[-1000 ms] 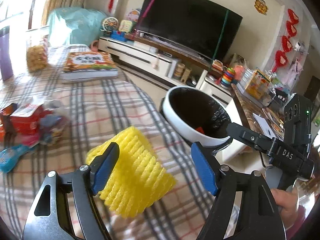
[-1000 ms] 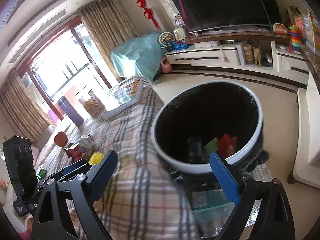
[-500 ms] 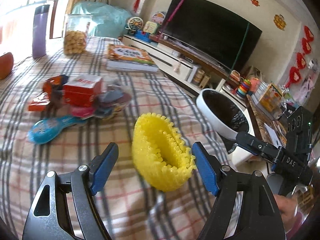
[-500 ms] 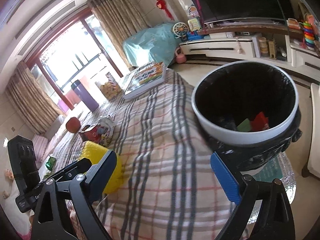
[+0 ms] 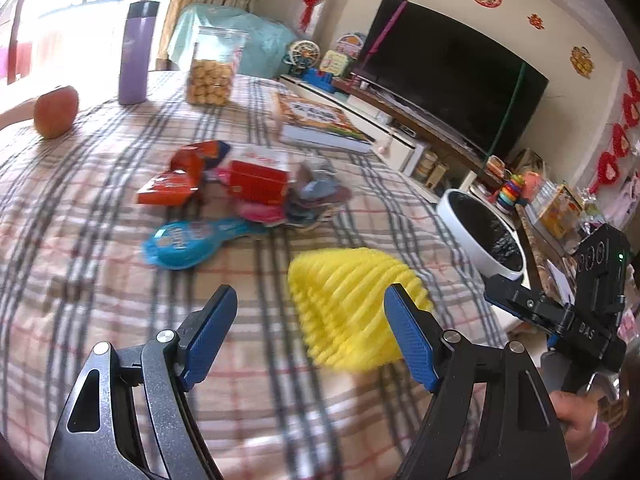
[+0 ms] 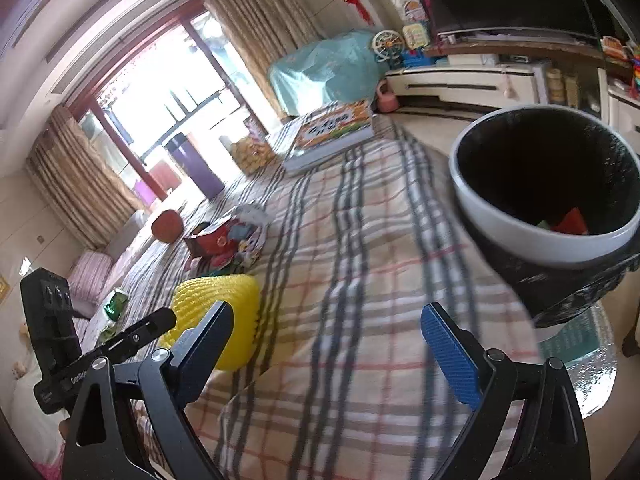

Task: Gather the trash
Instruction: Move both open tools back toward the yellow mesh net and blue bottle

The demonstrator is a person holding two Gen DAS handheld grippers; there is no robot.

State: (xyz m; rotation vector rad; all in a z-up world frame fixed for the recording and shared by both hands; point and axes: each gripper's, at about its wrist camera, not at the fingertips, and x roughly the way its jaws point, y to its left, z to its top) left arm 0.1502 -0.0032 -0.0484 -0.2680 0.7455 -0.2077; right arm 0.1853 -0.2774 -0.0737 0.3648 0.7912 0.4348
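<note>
Trash first: yellow foam net (image 5: 352, 312) lies on the plaid-covered worktop (image 5: 100, 280), just ahead of the left tool (image 5: 310, 338), whose blue pads stand wide apart, nothing clamped, the net partly behind the right-hand pad. Farther back sits a heap of wrappers (image 5: 256, 188) with a red box (image 5: 258, 180) and a blue packet (image 5: 188, 242). Right tool (image 6: 328, 346) is spread wide too, gripping nothing, above bare cloth. Beyond the worktop's edge stands the white-rimmed bin (image 6: 520, 232), black-lined, with red and green scraps inside. Apple (image 5: 56, 111), purple bottle (image 5: 138, 54), cookie jar (image 5: 214, 68) and book (image 5: 320, 122) line the far side
</note>
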